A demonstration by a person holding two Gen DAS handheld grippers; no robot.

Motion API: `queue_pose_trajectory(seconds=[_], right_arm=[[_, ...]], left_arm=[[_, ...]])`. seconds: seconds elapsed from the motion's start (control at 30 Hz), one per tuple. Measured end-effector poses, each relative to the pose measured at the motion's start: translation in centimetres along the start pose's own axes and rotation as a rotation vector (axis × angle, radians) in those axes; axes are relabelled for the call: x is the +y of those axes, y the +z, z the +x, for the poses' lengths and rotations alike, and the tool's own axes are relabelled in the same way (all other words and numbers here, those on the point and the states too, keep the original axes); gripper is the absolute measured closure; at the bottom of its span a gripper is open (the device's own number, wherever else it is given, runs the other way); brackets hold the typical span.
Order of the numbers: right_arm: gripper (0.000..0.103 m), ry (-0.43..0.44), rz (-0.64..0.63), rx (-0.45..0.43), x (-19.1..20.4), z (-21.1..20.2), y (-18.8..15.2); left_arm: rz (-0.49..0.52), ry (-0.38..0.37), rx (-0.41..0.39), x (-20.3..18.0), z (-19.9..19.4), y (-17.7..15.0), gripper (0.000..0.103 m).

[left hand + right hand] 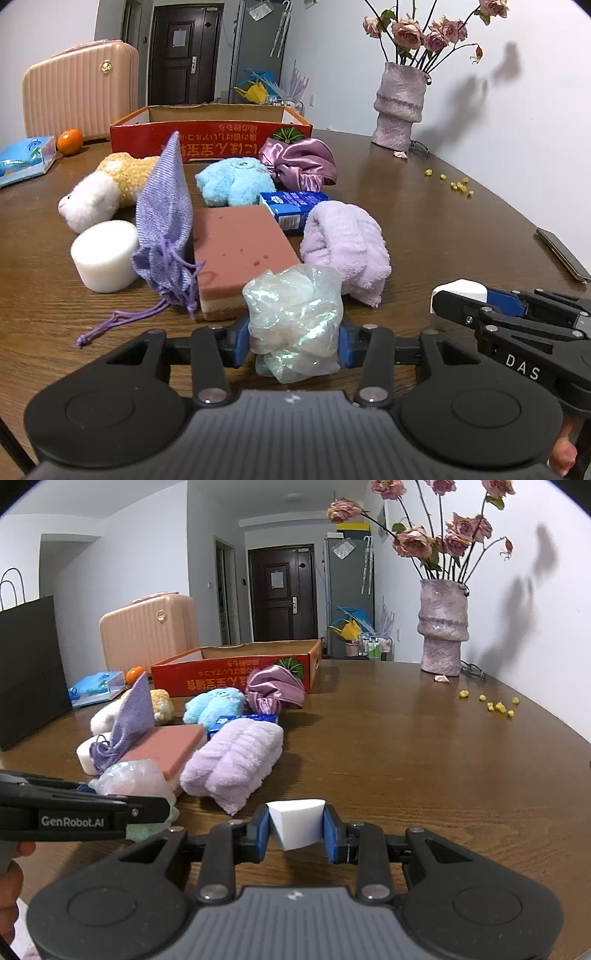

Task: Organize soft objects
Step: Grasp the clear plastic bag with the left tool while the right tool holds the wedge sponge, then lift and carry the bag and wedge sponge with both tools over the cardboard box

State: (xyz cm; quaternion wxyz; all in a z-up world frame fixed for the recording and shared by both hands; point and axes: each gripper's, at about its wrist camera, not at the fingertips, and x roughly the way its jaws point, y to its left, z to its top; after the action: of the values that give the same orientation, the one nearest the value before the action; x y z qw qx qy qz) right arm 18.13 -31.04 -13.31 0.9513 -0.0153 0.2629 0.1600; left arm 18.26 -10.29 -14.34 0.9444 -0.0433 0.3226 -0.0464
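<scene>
Your left gripper [293,341] pinches the crinkly plastic bag [293,321]; your right gripper [295,830] clamps a white sponge wedge [295,821]. Lifted fast, that slippery film could slide free of those 2 pads.

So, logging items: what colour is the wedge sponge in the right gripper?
White; the wedge sponge shows best in the right wrist view.

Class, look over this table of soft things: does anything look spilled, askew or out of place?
Yes. Small yellow bits lie scattered on the table right of the vase, with a fallen petal at its base. The red box has its print upside down.
</scene>
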Motion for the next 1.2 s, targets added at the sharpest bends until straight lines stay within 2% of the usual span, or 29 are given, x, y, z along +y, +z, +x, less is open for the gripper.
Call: queue_pose_trajectory(seconds=[0.63,1.2], right_arm=[[0.074,0.020,-0.037,-0.068,1.5,-1.2,3.2],[0.074,0.044,-0.042,-0.091,2.2,1.8,8.0]], left_arm=[[0.035,-0.039,-0.092,1.1,-3.8,1.9,0.059],[0.030,-0.053,-0.141,3.4,-3.8,6.3,0.059]])
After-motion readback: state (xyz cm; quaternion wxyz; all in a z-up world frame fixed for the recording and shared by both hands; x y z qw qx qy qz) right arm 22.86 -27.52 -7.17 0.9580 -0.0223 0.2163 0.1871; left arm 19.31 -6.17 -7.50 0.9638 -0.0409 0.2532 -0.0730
